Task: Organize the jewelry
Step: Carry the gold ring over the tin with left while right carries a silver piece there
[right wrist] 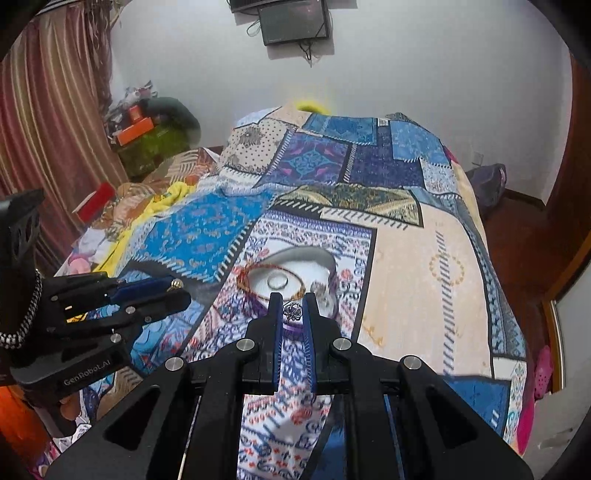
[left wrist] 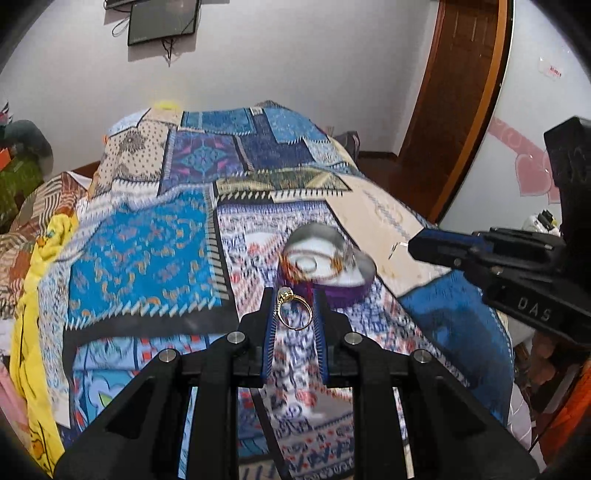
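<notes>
A purple heart-shaped jewelry box with a white lining lies open on the patterned bedspread; it also shows in the right wrist view. Inside it are a bangle and a small ring. My left gripper is shut on a gold ring with a pale stone, held just in front of the box. My right gripper is shut on a silver ornate ring, over the box's near edge. The left gripper also shows in the right wrist view.
The patchwork bedspread covers the bed. A yellow cloth lies along the left edge. Curtains and clutter stand at the left, a wooden door at the right. A screen hangs on the far wall.
</notes>
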`<move>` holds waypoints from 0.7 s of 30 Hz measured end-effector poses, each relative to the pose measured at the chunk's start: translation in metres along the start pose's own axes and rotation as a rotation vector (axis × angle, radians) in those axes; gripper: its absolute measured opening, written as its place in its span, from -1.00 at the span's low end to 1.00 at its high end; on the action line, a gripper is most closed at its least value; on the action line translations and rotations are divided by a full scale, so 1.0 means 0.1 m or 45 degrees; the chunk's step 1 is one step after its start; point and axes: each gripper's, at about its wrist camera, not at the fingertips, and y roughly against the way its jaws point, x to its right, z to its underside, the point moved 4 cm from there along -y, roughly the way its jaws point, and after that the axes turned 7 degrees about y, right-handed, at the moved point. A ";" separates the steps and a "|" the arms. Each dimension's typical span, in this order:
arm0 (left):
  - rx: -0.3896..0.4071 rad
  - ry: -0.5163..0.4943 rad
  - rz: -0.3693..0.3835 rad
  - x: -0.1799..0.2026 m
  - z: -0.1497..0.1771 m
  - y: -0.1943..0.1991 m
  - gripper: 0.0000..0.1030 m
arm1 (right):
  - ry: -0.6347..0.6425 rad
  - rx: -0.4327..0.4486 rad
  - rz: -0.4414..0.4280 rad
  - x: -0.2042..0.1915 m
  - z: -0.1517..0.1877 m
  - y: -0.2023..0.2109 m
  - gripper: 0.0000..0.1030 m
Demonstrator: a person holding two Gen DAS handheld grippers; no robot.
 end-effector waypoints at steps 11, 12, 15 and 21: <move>0.039 -0.038 0.044 0.05 -0.30 -0.19 -0.65 | 0.022 -0.022 -0.018 0.07 -0.09 -0.27 -0.82; 0.035 -0.040 0.049 0.06 -0.31 -0.23 -0.65 | 0.025 -0.031 -0.020 0.06 -0.08 -0.30 -0.82; 0.012 -0.044 0.067 0.10 -0.31 -0.32 -0.65 | 0.037 -0.055 -0.022 0.07 -0.06 -0.38 -0.82; -0.038 -0.039 0.089 0.13 -0.27 -0.51 -0.65 | 0.035 -0.121 -0.023 0.12 0.03 -0.55 -0.82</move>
